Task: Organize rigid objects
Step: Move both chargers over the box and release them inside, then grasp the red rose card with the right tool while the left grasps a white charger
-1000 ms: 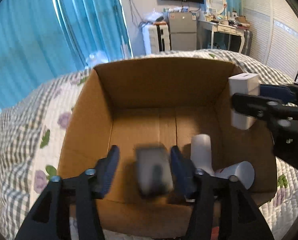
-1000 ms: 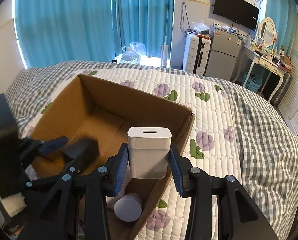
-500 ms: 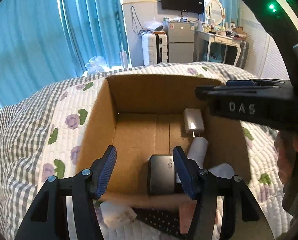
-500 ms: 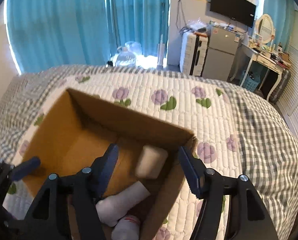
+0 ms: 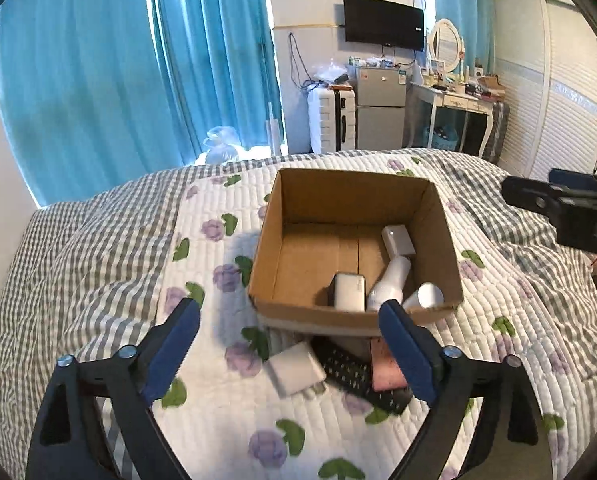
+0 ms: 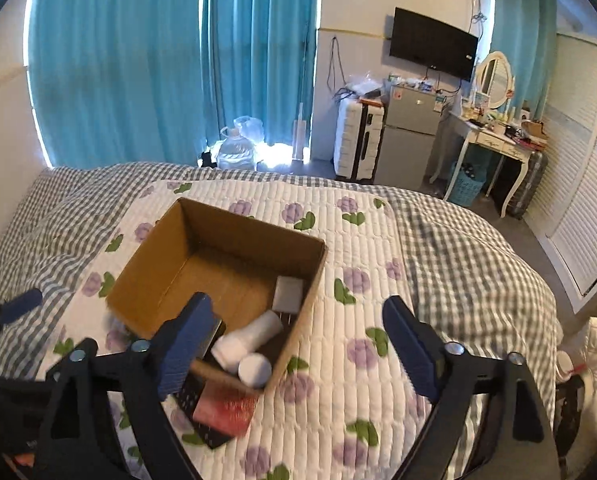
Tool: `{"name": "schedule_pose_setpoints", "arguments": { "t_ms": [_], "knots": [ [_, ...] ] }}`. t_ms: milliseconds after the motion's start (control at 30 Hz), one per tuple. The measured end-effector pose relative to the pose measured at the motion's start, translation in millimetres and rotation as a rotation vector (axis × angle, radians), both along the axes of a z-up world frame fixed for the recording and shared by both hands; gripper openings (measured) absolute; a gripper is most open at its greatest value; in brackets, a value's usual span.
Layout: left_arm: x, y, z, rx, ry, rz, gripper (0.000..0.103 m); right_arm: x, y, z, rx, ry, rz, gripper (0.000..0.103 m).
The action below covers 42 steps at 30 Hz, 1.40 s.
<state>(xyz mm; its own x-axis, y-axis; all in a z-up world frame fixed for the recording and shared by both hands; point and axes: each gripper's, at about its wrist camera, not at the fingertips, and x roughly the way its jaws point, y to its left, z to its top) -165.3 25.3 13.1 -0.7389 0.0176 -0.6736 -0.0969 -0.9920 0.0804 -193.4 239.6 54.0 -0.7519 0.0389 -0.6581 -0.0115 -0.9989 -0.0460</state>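
Left gripper (image 5: 288,344): jaws spread wide, nothing between them. Just ahead on the quilted bedspread (image 5: 202,400), between the fingers, a white charger block (image 5: 296,368); beside it toward the right finger, a black remote control (image 5: 358,372) with a pink case (image 5: 386,368) lying on it. Beyond these, the cardboard box (image 5: 354,316).

Right gripper (image 6: 298,344): jaws wide apart, empty. Box sits ahead and left of it, holding a grey power bank (image 5: 350,292), two white bottles (image 6: 246,338), and farther in, a white power adapter (image 6: 287,295).
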Motion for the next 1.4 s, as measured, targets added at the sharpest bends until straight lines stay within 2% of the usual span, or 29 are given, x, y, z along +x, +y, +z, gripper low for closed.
{"name": "schedule_pose_setpoints", "arguments": {
  "t_ms": [133,333,633,833,1067,1233,1400],
  "knots": [
    [15.3,-5.0,-12.7,0.002,-0.024,0.016,0.099,30.1,-3.3,-8.2,0.001,0.01,-0.012,0.095],
    [20.0,-12.1,-50.3,0.012,-0.086,0.051,0.099,49.0,-16.4,-57.6,0.02,-0.031,-0.017,0.096],
    [4.6,-29.6,-113.0,0.039,-0.141,0.195,0.099,24.4,-41.3,-152.9,-0.014,-0.122,-0.013,0.096],
    [0.6,-39.2,-128.6,0.022,-0.139,0.218,0.099,4.9,-58.3,-203.9,-0.052,-0.222,0.022,0.096],
    [-1.1,-37.4,-133.8,0.005,-0.153,0.206,0.099,-20.4,-66.2,-227.1,-0.109,-0.269,0.029,0.095],
    [-2.3,-30.9,-135.4,-0.02,-0.17,0.195,0.099,-14.9,-61.6,-225.3,-0.138,-0.259,0.056,0.075],
    [-0.9,-20.8,-130.9,-0.055,-0.164,0.174,0.099,1.0,-48.3,-219.8,-0.098,-0.231,0.009,0.075]
  ]
}}
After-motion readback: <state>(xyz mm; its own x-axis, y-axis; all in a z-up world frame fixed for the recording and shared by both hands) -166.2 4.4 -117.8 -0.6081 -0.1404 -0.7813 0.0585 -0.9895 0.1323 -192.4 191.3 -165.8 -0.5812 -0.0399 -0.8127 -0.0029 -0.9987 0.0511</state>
